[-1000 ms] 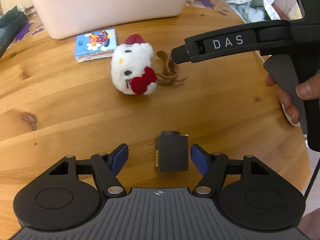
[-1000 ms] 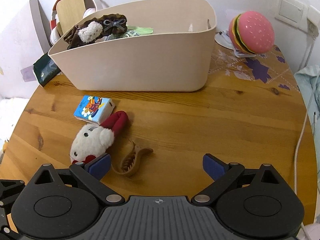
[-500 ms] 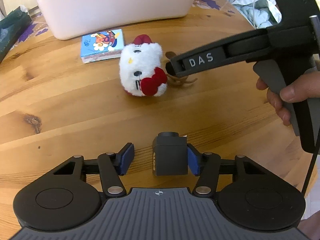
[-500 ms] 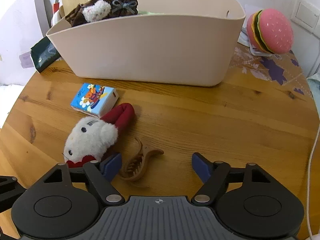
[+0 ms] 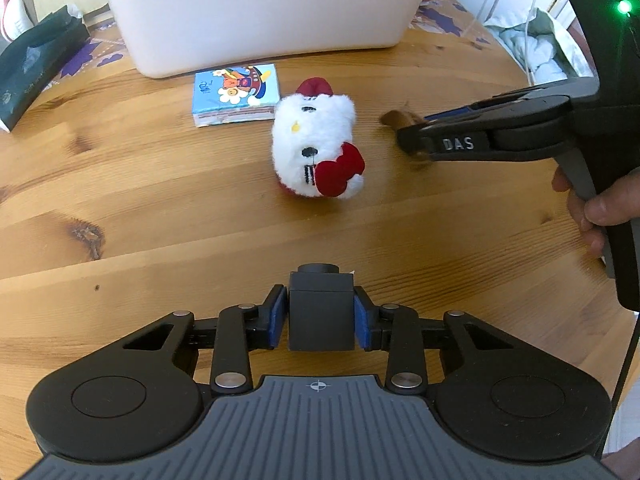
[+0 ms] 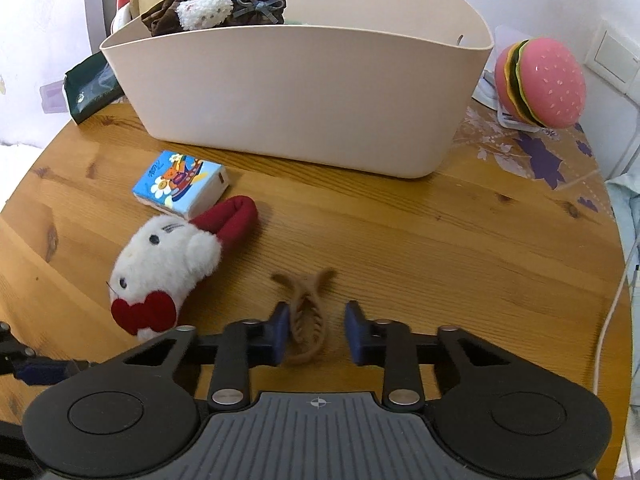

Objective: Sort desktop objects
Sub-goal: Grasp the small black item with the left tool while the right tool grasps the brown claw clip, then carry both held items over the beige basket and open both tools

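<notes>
Now left hand-held gripper [image 5: 320, 322] clamps block [image 5: 321, 294]; right hand-held gripper [image 6: 315, 330] narrowed loosely around clip [image 6: 305, 286].

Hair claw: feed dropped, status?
Left gripper just closed on black block. Right gripper just closing around hair claw, one pad not touching. Plush toy alongside, clear.

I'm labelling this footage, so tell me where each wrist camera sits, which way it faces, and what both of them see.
Left wrist: on the left gripper, angled down across the table toward the bin; its jaws, which have just been closing, clamp the black block; the right gripper and hand show at right.
Right wrist: on the right gripper, angled down toward the bin; its jaws straddle the hair claw, one pad clear.
Shared: bin, plush toy, tissue pack, hair claw.
</notes>
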A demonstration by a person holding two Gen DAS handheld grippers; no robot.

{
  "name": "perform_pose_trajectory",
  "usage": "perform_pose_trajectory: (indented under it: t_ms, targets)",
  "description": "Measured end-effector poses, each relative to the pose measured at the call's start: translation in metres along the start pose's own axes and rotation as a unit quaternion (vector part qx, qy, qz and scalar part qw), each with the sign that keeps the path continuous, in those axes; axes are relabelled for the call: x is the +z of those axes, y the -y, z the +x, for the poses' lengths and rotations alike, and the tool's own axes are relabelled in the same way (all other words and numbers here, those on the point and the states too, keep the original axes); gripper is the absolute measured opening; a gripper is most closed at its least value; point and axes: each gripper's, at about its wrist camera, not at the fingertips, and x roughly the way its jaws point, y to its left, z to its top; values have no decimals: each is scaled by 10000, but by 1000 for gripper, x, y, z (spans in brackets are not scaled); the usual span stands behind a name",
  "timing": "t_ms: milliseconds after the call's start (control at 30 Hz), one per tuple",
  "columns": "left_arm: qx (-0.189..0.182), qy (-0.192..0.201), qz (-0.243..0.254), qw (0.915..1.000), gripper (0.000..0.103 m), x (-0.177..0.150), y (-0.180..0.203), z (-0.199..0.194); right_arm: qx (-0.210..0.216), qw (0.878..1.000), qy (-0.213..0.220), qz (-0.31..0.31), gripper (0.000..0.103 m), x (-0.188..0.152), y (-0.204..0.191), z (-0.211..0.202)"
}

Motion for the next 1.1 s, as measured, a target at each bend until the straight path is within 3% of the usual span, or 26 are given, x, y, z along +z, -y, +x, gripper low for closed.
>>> perform_pose_trajectory:
  t_ms: [567, 1100]
  targets:
    - [-152, 56, -209, 9996, 32, -4, -15, -18, 307, 9982, 158, 492, 18, -6, 19, -37]
    - [-237, 748, -671, 9947, 32, 41, -44, -65, 447, 9932, 858, 651, 18, 24, 41, -88]
